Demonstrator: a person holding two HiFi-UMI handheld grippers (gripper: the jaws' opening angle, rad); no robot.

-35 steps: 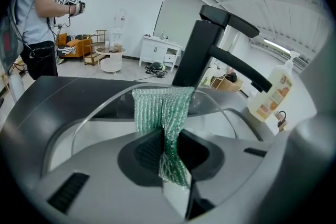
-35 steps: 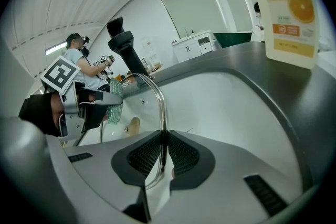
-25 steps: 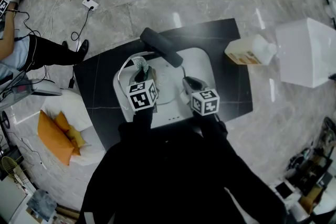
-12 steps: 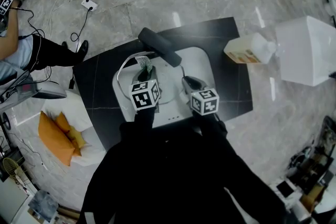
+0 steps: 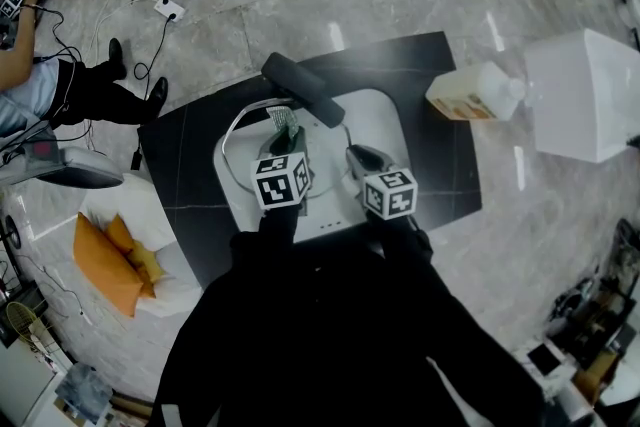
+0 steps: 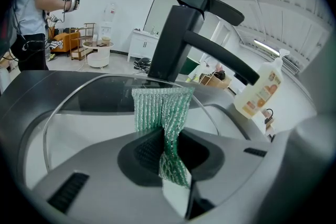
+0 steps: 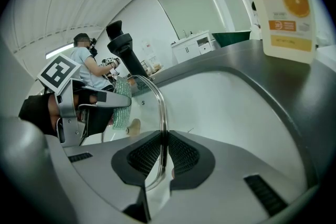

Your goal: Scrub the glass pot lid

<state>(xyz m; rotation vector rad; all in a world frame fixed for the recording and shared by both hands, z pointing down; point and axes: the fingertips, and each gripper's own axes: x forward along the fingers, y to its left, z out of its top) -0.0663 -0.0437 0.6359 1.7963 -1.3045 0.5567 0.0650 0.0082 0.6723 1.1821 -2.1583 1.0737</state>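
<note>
Left hand-held gripper point(image 6: 169, 152): clenched on a green scouring mesh point(image 6: 160, 107), which fans out ahead of the jaws. The far end of the mesh lies against the glass pot lid point(image 6: 100, 94), directly ahead of this gripper.

Right hand-held gripper point(image 7: 161, 155): jaws closed on the lid's metal rim. The lid is held on edge and runs away from the jaws. The left gripper shows just to its left, at the lid's other face.

Both grippers reach into the white sink point(image 5: 385, 130), and the basin holds the lid. A black faucet point(image 5: 305, 87) stands just beyond the left gripper, its spout out over the basin. The sink is set in a dark surface point(image 5: 190, 165).

A pump soap bottle point(image 5: 470, 95) with an orange label stands on the surface, well beyond and to the right of the right gripper. How full it is cannot be told. A white box point(image 5: 585, 95) sits farther right on the floor.
</note>
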